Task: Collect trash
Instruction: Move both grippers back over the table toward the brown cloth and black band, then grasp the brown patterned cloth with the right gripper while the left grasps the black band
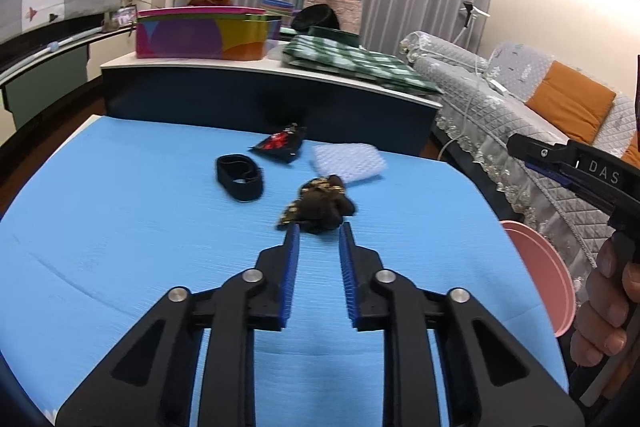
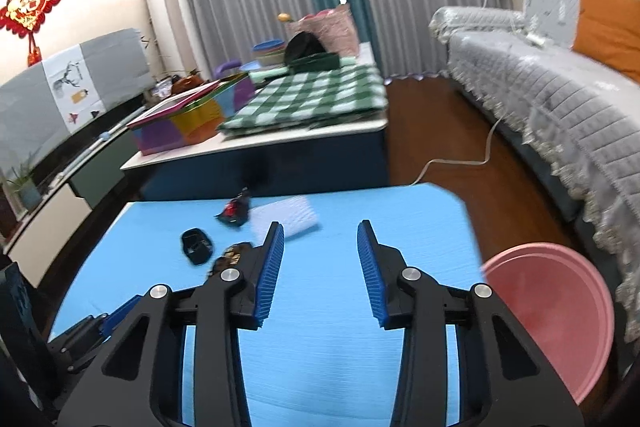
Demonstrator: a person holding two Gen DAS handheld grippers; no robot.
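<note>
On the blue mat (image 1: 120,227) lie a crumpled dark brown wrapper with gold print (image 1: 320,207), a black strap loop (image 1: 240,177), a black-and-red snack packet (image 1: 280,143) and a pale mesh pad (image 1: 348,159). My left gripper (image 1: 318,229) is open, its tips just short of the brown wrapper. My right gripper (image 2: 320,227) is open and empty above the mat (image 2: 320,347); the wrapper (image 2: 230,255), the strap (image 2: 196,245), the packet (image 2: 234,213) and the pad (image 2: 286,217) lie to its front left. A pink basin (image 2: 560,311) stands on the floor to the mat's right.
A raised white-topped counter (image 1: 192,65) behind the mat holds a colourful box (image 1: 200,35) and green checked cloth (image 1: 352,61). A grey-covered sofa (image 2: 540,99) runs along the right. A cable (image 2: 452,163) lies on the wooden floor. The pink basin's rim (image 1: 540,267) shows by the right gripper handle.
</note>
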